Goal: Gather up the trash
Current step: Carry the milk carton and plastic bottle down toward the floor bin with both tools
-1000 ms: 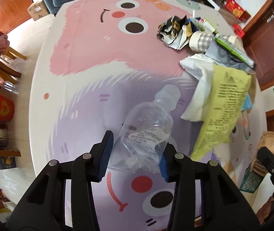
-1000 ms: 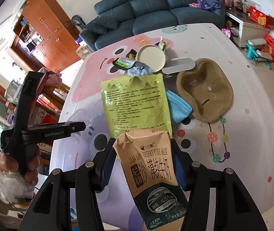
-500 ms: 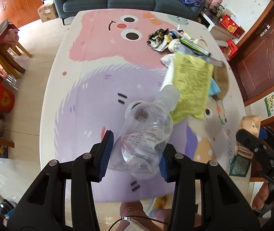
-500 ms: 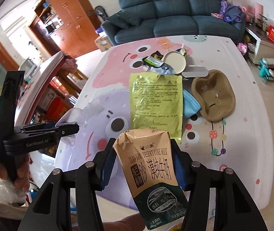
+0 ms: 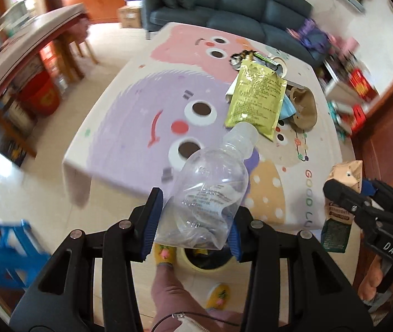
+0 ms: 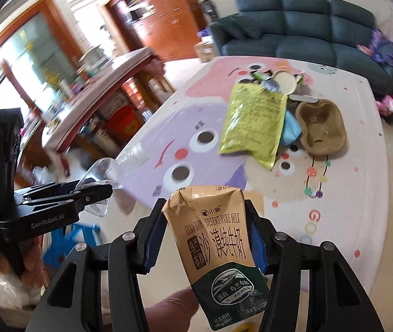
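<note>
With both loads now carried back off the table (image 5: 108, 171). Left gripper (image 5: 193, 229) pinching clear bottle (image 5: 210, 182), right gripper (image 6: 206, 238) pinching milk carton (image 6: 218, 238). Next, presumably, dropping into yellow-rimmed bin (image 5: 204, 262) below.

Left gripper (image 5: 193, 221) was clamped on clear bottle (image 5: 210, 191); right gripper (image 6: 204, 238) was clamped on milk carton (image 6: 218, 243) — both held off table edge.

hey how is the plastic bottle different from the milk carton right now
The plastic bottle is clear, rounded and looks empty; the milk carton is opaque tan and green with printed text. The bottle is uncapped, while the carton's top is creased and dented. The left gripper holds the bottle, the right gripper the carton. Both are clamped and off the table.
</note>
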Available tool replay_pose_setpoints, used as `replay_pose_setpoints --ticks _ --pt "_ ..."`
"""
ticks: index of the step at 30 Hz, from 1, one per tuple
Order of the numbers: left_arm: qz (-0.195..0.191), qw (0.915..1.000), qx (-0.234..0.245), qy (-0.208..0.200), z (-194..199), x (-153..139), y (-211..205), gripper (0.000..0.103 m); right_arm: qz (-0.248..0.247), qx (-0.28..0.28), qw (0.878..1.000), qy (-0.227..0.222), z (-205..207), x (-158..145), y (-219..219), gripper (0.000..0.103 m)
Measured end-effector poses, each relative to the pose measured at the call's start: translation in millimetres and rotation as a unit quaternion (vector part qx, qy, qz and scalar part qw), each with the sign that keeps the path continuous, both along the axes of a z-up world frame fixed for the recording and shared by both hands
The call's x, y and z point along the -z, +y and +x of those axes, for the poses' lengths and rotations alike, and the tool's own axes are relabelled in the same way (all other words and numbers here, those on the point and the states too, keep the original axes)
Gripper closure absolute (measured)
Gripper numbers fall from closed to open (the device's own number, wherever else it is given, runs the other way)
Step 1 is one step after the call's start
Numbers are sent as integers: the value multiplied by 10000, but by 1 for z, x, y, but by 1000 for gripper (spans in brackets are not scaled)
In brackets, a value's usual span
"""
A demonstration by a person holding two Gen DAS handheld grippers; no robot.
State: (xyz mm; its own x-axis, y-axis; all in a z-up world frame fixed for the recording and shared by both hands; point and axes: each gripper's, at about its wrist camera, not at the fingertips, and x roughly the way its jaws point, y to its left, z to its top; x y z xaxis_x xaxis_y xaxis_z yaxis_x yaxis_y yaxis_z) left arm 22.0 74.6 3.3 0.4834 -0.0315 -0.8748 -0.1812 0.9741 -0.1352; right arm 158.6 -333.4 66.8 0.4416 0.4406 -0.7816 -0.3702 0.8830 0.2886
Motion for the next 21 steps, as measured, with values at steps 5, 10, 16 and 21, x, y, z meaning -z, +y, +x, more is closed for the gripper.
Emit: replay_pose_setpoints --ticks 5,10,16,21 --pt "-93 9979 -645 -24 -73 11 -17 64 -327 -596 9977 -8 -47 6 3 49" --pt "-59 9966 -822 14 -119 27 -31 64 -509 -698 9961 177 -80 25 8 49" --pt "-38 9957 -925 76 -153 61 -42 64 -1004 -805 9914 249 -107 56 25 49" --pt "-79 9946 -1000 255 -162 95 -47 64 -1329 -798 9871 401 -118 87 37 49"
